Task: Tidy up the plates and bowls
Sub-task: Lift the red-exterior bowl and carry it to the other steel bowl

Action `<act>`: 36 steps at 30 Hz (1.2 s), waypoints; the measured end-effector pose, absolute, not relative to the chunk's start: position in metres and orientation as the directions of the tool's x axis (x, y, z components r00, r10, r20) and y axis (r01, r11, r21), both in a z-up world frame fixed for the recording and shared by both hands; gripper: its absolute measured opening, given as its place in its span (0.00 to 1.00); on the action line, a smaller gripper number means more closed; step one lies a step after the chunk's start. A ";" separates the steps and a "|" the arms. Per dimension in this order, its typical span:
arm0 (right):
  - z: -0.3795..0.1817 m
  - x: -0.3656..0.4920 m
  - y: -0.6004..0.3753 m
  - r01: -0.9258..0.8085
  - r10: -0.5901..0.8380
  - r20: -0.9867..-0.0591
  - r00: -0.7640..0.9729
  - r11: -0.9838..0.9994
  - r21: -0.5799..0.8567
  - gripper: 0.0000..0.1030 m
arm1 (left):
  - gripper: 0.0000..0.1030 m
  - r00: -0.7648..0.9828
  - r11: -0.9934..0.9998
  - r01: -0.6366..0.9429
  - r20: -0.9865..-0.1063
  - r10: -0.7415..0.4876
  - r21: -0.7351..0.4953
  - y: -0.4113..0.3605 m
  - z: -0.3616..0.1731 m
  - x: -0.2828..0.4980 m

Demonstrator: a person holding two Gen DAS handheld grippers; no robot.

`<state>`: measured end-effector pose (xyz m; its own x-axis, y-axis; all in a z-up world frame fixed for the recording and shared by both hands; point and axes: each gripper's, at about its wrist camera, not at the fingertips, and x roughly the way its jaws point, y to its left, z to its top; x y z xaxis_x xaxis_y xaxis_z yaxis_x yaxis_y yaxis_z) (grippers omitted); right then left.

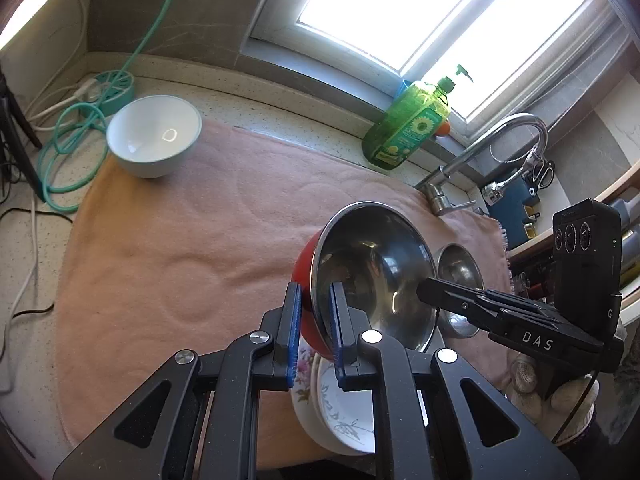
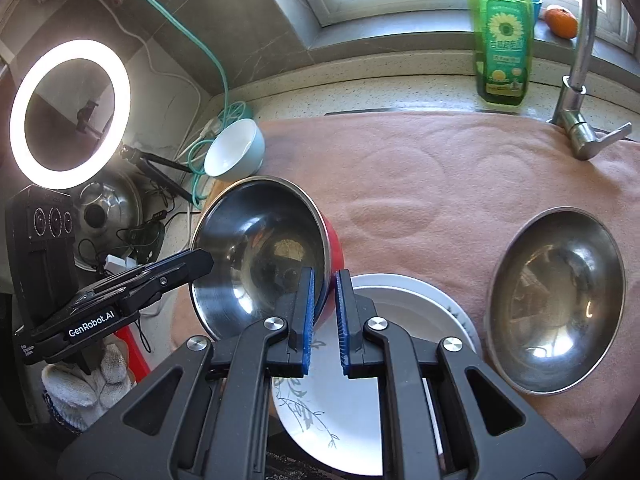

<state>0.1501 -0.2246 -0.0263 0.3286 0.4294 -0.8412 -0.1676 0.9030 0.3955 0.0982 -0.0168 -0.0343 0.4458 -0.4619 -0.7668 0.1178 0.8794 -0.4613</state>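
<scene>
A steel bowl with a red outside [image 1: 372, 264] [image 2: 260, 256] hangs tilted above a stack of floral white plates [image 1: 344, 420] [image 2: 344, 412]. My left gripper [image 1: 314, 292] is shut on its near rim, one blue pad inside and one outside. My right gripper [image 2: 324, 276] pinches the opposite rim the same way. Each gripper also shows in the other's view, the right gripper [image 1: 424, 288] and the left gripper [image 2: 204, 258] at the bowl's edge. A plain steel bowl [image 1: 456, 276] [image 2: 556, 304] and a pale blue bowl [image 1: 154, 140] [image 2: 236, 152] rest on the pink towel [image 1: 180, 240] [image 2: 420, 184].
A green dish soap bottle [image 1: 408, 124] [image 2: 504, 48] stands by the window sill, next to a steel faucet [image 1: 480, 148] [image 2: 580, 80]. A green hose [image 1: 68, 148] and cables lie at the counter's left end, near a lit ring light [image 2: 68, 114]. An orange [image 2: 562, 20] sits on the sill.
</scene>
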 end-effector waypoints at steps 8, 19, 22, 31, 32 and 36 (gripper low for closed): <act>-0.016 0.144 -0.280 -0.074 0.382 -0.837 0.391 0.920 0.385 0.10 | 0.11 0.412 0.854 0.212 -0.750 -0.518 -0.474 -0.070 -0.027 0.111; -0.012 0.131 -0.347 0.036 0.312 -0.844 0.436 0.931 0.363 0.10 | 0.11 0.355 0.823 0.319 -0.746 -0.564 -0.470 -0.139 -0.027 0.126; -0.016 0.128 -0.363 0.064 0.291 -0.852 0.435 0.934 0.351 0.10 | 0.11 0.333 0.815 0.344 -0.751 -0.571 -0.467 -0.157 -0.031 0.130; -0.037 0.123 -0.404 0.136 0.254 -0.875 0.413 0.932 0.335 0.10 | 0.11 0.272 0.800 0.398 -0.775 -0.570 -0.449 -0.204 -0.043 0.137; -0.040 0.123 -0.407 0.142 0.251 -0.877 0.410 0.932 0.333 0.10 | 0.11 0.267 0.801 0.401 -0.780 -0.566 -0.444 -0.208 -0.045 0.137; -0.052 0.123 -0.415 0.153 0.240 -0.889 0.390 0.935 0.320 0.10 | 0.11 0.243 0.804 0.408 -0.797 -0.553 -0.433 -0.222 -0.053 0.141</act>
